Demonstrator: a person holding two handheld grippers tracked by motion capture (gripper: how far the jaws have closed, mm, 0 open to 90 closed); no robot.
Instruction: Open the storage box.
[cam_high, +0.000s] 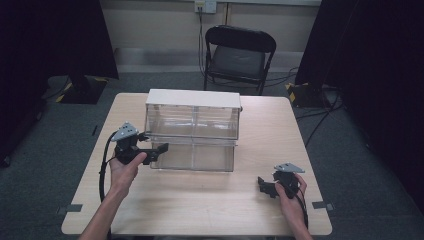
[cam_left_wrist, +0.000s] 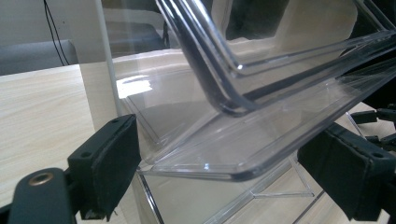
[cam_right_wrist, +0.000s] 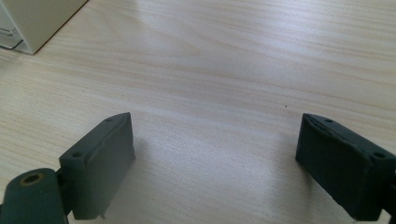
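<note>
A clear plastic drawer cabinet (cam_high: 192, 122) with a white top stands in the middle of the wooden table (cam_high: 200, 205). Its lower drawer (cam_high: 197, 156) juts forward a little. My left gripper (cam_high: 154, 142) is at that drawer's left front corner, open. In the left gripper view the clear drawer front (cam_left_wrist: 261, 140) runs tilted between the two black pads (cam_left_wrist: 109, 163), which stand wide apart on either side of it. My right gripper (cam_high: 265, 186) rests low over the table at the front right, open, with bare wood between its jaws (cam_right_wrist: 215, 158).
A corner of the cabinet (cam_right_wrist: 32, 23) lies at the upper left of the right gripper view. Behind the table stands a black folding chair (cam_high: 239, 55). Dark curtains flank the room and cables run over the grey floor (cam_high: 320, 120).
</note>
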